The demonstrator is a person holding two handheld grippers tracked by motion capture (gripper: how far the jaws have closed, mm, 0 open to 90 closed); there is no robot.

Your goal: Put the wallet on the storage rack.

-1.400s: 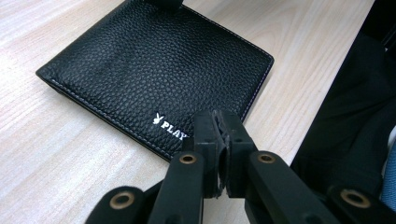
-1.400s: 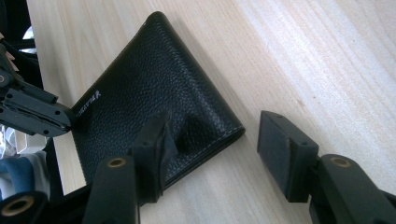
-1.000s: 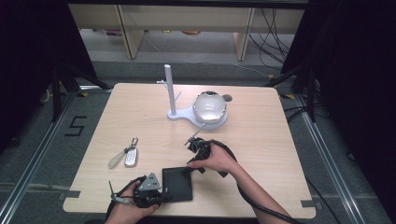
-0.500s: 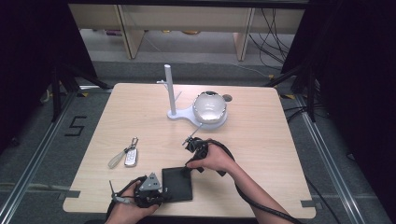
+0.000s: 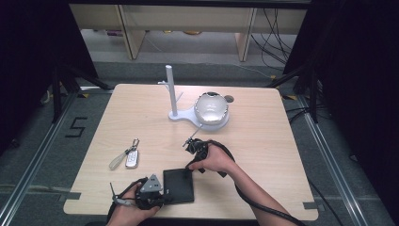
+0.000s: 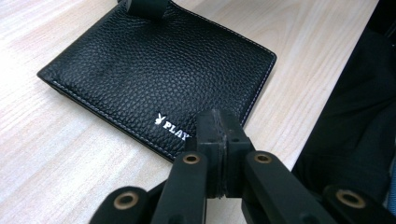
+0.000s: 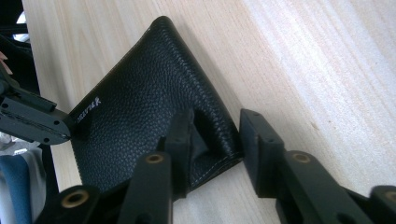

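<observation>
A black leather wallet (image 5: 181,186) lies near the table's front edge, its grain and a white logo clear in the left gripper view (image 6: 154,70). My left gripper (image 5: 164,194) is at its left edge. In its own view the jaws (image 6: 219,135) are pressed together, their tips over the corner by the logo. My right gripper (image 5: 190,168) comes down on the far edge. Its jaws (image 7: 217,140) have just been closing and straddle a raised corner of the wallet (image 7: 140,102). One pad dents the leather and the other meets the edge.
A white stand with a pole (image 5: 171,94) and a shiny round dome (image 5: 211,108) sit at the back middle of the wooden table (image 5: 282,141). A key fob with a strap (image 5: 131,159) lies left of the wallet. Metal rails flank the table.
</observation>
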